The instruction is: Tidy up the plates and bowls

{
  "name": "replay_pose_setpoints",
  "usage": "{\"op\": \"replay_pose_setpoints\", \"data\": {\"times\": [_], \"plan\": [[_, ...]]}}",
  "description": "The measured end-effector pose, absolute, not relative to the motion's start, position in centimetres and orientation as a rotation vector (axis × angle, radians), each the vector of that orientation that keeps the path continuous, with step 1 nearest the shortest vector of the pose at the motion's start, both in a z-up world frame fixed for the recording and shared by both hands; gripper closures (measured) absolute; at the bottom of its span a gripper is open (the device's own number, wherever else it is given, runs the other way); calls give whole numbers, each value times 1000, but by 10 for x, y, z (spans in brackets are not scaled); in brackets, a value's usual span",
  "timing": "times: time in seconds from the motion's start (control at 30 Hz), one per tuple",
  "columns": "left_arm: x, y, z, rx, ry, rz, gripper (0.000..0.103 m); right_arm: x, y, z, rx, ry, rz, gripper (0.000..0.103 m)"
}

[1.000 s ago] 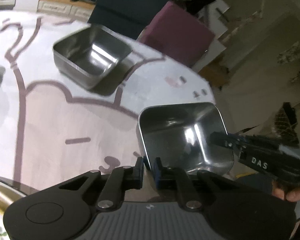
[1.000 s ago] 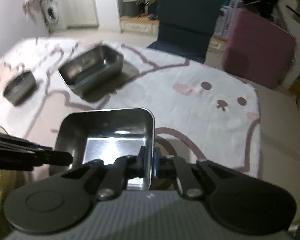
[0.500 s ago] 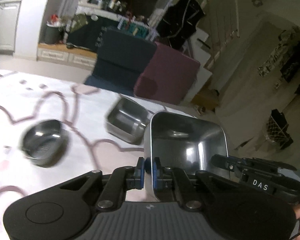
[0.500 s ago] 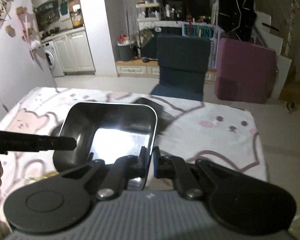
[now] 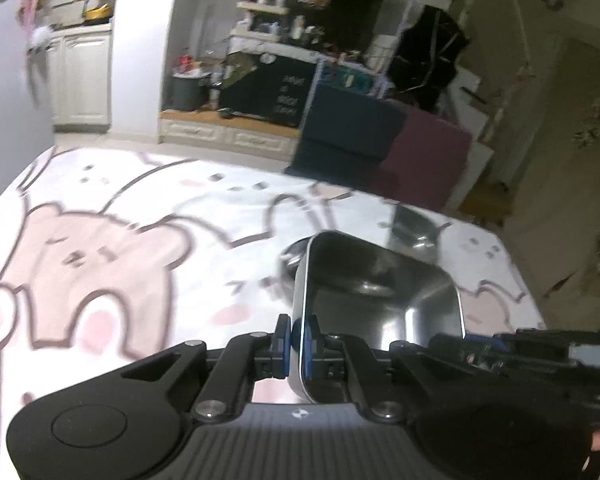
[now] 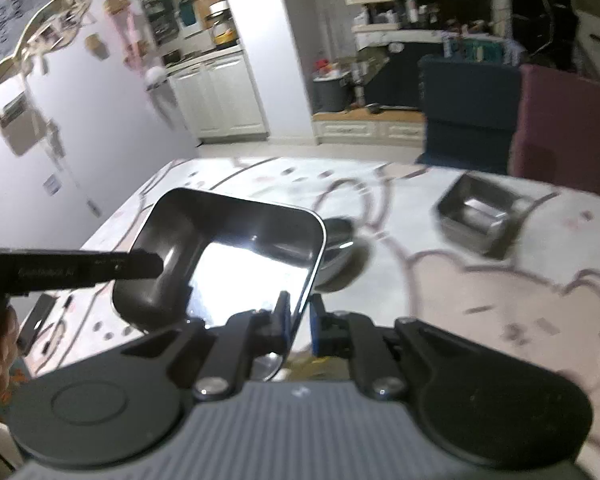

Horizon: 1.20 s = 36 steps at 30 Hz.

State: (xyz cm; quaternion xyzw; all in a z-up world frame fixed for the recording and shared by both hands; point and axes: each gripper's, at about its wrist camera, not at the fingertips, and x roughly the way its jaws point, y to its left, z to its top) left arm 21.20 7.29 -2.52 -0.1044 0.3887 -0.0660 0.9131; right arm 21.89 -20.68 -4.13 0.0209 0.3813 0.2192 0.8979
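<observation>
step: tray point(image 6: 236, 256) carried above cloth | left gripper point(image 5: 298, 346) and right gripper point(image 6: 300, 316) each pinch a rim | next: lower it by the tin point(image 6: 476, 216), right of frame

The left tongs point(image 5: 296, 346) pinch the steel square bowl's point(image 5: 380, 304) rim above the tablecloth point(image 5: 120, 248).

A lived-in home is shown. White kitchen cabinets point(image 6: 228, 96) are seen beside a cluttered shelf alcove point(image 6: 404, 12), two folded floor chairs point(image 5: 384, 148) are stood against it, and a cartoon-bear cloth point(image 5: 100, 264) is spread over the counter.
</observation>
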Motion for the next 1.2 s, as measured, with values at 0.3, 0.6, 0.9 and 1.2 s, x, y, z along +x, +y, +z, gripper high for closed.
{"op": "replay_pose_setpoints", "data": {"times": [0.3,0.6,0.9,1.2], "plan": [[204,139,-59,-266,881,-55,96,222,-130,-86,49,941,488,91],[209,172,-86,-304,951,5,96,229,-86,-110,48,1018,505,91],[226,176,-114,-273,1061,55,96,232,-71,-132,2,1104,494,90],[232,174,-129,-213,1127,75,96,236,-58,-150,-38,1166,480,91]]}}
